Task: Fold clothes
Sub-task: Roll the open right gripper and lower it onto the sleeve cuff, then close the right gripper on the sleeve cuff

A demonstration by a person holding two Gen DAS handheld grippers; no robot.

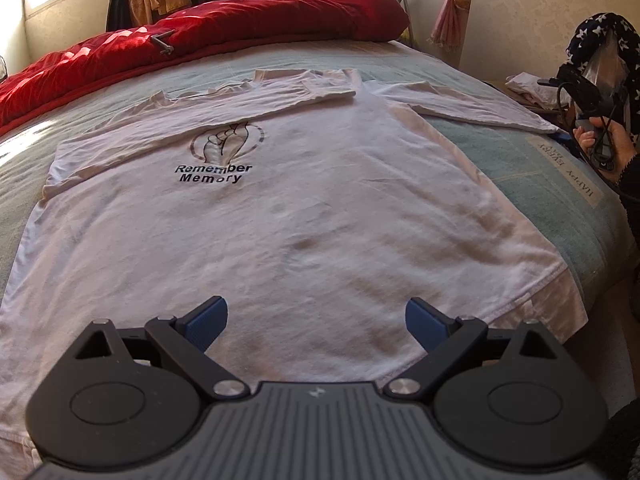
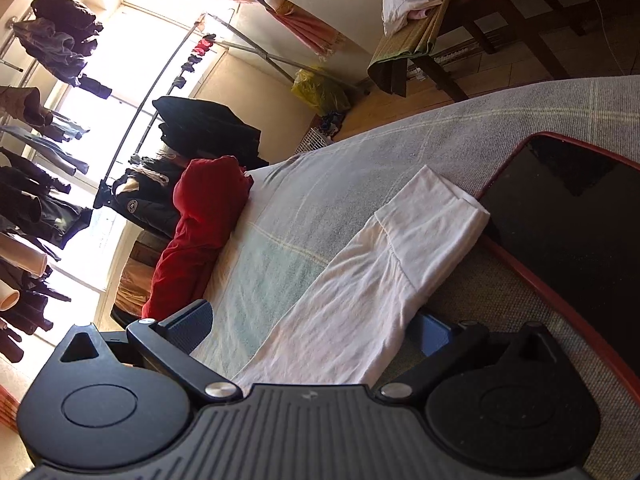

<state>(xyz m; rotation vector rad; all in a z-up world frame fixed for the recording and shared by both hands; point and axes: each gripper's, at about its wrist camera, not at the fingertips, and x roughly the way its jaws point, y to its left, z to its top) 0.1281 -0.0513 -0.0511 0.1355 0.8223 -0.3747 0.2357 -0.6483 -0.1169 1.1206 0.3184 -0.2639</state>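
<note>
We have the white long-sleeved shirt (image 1: pixel 280 200) spread flat on the bed (image 1: pixel 500 152), print side up, its hem toward the near edge and its collar toward the far edge where the red duvet (image 1: pixel 200 36) is heaped. So the body's long axis runs near-to-far, straight ahead of our left tongs (image 1: pixel 316 322). These tongs hover just over the hem with the blue pads (image 1: pixel 208 320) spread wide and nothing between them.

One sleeve is already laid across the chest, just beyond the print. The other sleeve (image 2: pixel 360 280) lies stretched out toward the right edge of the bed — and that is the one the next move turns on. In the right wrist view it runs lengthwise away from our right tongs (image 2: pixel 308 320), its cuff ending against a dark phone in a red case (image 2: pixel 560 220). The right tongs stand wide too, one finger on each side of the sleeve, which passes through the gap; we cannot tell whether either pad touches the cloth.

We judge the right tongs much the nearer to that sleeve, so closing on it and carrying it left across the chest — at right angles to the body's axis — falls to them.
</note>
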